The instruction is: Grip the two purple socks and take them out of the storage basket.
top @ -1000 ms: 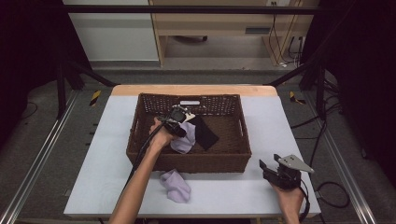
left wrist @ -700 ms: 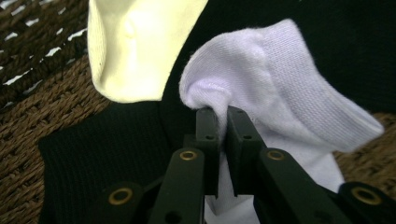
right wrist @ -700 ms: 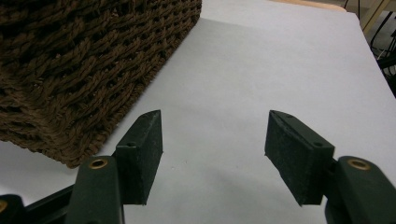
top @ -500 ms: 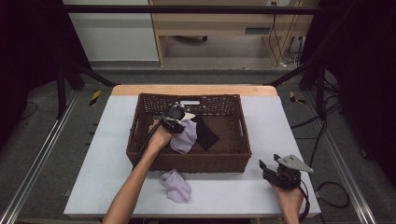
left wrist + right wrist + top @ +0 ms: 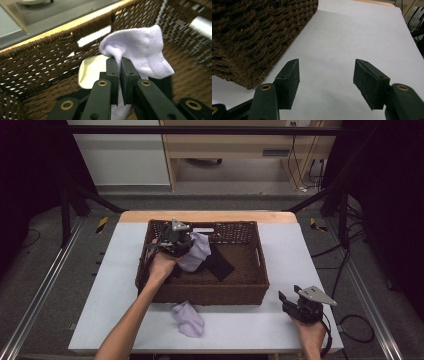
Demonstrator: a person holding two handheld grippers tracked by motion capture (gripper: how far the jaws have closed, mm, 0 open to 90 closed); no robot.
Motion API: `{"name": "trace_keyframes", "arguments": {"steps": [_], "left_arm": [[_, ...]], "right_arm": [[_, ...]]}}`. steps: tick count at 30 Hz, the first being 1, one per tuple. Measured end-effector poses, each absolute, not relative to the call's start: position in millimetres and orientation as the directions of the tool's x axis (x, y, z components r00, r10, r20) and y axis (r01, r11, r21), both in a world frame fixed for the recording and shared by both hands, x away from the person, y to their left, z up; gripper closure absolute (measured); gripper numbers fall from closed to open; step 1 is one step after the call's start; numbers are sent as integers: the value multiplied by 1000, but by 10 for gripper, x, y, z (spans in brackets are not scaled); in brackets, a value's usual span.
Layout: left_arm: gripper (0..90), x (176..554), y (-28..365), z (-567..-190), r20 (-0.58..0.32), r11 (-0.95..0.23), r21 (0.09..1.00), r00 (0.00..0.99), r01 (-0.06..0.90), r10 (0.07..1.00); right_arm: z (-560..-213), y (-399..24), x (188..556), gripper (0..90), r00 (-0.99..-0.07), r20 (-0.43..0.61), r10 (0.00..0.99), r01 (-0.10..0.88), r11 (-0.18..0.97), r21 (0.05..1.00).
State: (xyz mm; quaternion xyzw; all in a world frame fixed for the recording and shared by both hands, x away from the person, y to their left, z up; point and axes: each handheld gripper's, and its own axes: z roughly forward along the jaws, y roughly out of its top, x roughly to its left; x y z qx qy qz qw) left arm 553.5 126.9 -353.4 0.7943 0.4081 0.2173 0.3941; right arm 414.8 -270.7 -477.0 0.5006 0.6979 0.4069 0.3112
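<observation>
A dim studio with black framing rails and a pale cabinet surrounds a white counter [image 5: 110,285], where a brown wicker basket [image 5: 200,292] sits at centre. Inside it, toward 10 o'clock, the left tongs [image 5: 186,245] have just clamped tight on a lilac sock [image 5: 197,251], lifting it above a black cloth [image 5: 220,262] and a cream cloth [image 5: 91,71]. The extraction step appears under way; next, the sock likely must clear the rim. A second lilac sock [image 5: 187,317] lies at 6 o'clock. At 4 o'clock, the right tongs [image 5: 290,301] wait part-open, narrowing lately, holding nothing.
</observation>
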Motion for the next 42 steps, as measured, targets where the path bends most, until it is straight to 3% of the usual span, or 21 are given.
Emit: {"name": "trace_keyframes", "arguments": {"steps": [15,42], "left_arm": [[850,5105,1544,-3202,12,-233,916,557,327,831],[850,4214,2001,-2741,-1,-107,985,628,133,778]], "right_arm": [[-4776,-2729,4134,385,-298,-30,954,444,166,880],[-4766,-2737,4115,398,-294,-31,955,438,164,884]]}}
